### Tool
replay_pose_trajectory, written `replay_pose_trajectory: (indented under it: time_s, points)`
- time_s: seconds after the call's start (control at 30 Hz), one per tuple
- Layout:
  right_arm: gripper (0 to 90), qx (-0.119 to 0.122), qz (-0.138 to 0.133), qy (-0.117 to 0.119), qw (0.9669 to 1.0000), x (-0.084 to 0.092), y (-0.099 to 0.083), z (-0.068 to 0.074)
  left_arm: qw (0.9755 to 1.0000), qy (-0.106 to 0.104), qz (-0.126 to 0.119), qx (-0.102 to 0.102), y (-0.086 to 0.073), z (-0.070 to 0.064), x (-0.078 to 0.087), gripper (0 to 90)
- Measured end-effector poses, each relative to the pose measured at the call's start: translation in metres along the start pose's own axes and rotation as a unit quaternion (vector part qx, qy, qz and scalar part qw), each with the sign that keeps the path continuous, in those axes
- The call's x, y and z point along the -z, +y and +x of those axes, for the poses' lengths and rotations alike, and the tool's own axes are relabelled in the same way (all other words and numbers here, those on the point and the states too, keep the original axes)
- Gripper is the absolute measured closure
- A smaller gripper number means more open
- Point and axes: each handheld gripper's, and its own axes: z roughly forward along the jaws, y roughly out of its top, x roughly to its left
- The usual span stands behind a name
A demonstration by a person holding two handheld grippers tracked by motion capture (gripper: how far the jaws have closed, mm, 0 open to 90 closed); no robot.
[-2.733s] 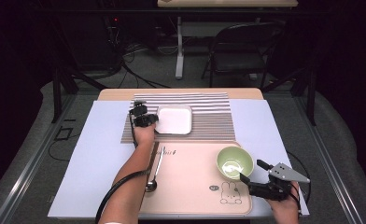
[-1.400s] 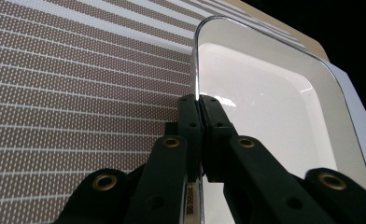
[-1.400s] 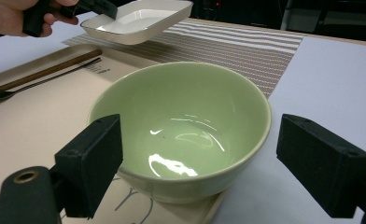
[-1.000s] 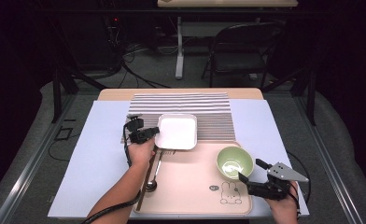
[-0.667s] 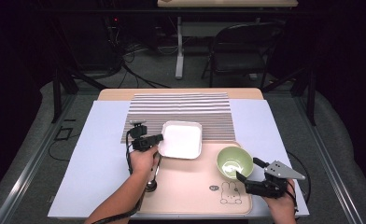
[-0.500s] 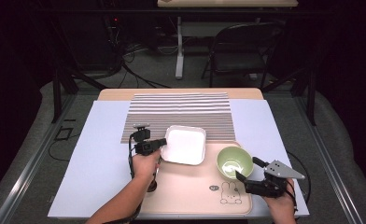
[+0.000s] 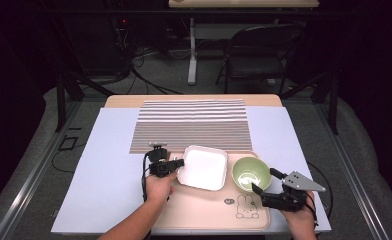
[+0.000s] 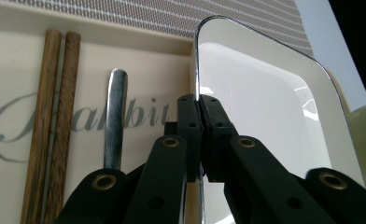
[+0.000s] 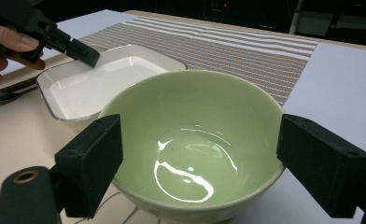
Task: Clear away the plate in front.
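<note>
While a forearm rising from the bottom edge hides part of the pale pink rectangular tray, the high view shows the left gripper clamped on the near-left rim of a white square plate with rounded corners. That plate sits tilted at the tray's far edge, partly over the brown-and-white striped placemat, just beside a pale green round bowl. Near the bowl's right side, the right gripper has its jaws apart; whether they touch the bowl is hard to make out here.

From the left gripper view, both black jaws press together on the plate's thin rim, which runs away from the camera; the plate's near part is cut off by the jaws. A pair of brown wooden chopsticks and a metal spoon handle lie lengthwise on the tray alongside, their near ends hidden.

Seen from the right gripper view, the bowl stands upright between wide-spread pads, neither visibly pressing it. Its base is cut off below.
</note>
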Motion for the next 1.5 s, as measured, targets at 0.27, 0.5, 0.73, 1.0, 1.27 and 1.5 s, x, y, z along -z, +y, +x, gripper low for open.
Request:
replay_pose_trajectory:
  time_s: [0.27, 0.5, 0.73, 1.0, 1.27, 1.5]
  points:
    - [14.1, 0.002, 0.000, 0.001, 1.0000, -0.001, 0.000, 0.000, 0.9998, 0.001, 0.016, -0.011, -0.010, 0.001, -0.001, 86.9]
    - [14.1, 0.000, 0.000, 0.002, 1.0000, -0.001, 0.000, 0.000, 0.9990, -0.004, 0.029, -0.034, -0.017, -0.003, 0.000, 86.4]
    - [14.1, 0.000, 0.000, 0.001, 1.0000, -0.001, 0.000, 0.000, 0.9977, 0.001, 0.033, -0.058, -0.022, -0.001, 0.007, 80.8]
    - [14.1, 0.000, 0.001, 0.000, 1.0000, -0.002, 0.000, 0.000, 0.9966, -0.006, 0.044, -0.069, -0.033, 0.004, 0.016, 80.7]
    - [14.1, 0.001, 0.001, -0.001, 1.0000, -0.002, 0.000, 0.000, 0.9940, -0.005, 0.060, -0.092, -0.040, 0.000, 0.022, 80.3]
    - [14.1, 0.002, 0.001, 0.000, 1.0000, -0.004, 0.001, 0.000, 0.9940, -0.015, 0.063, -0.088, -0.047, 0.001, 0.027, 79.4]
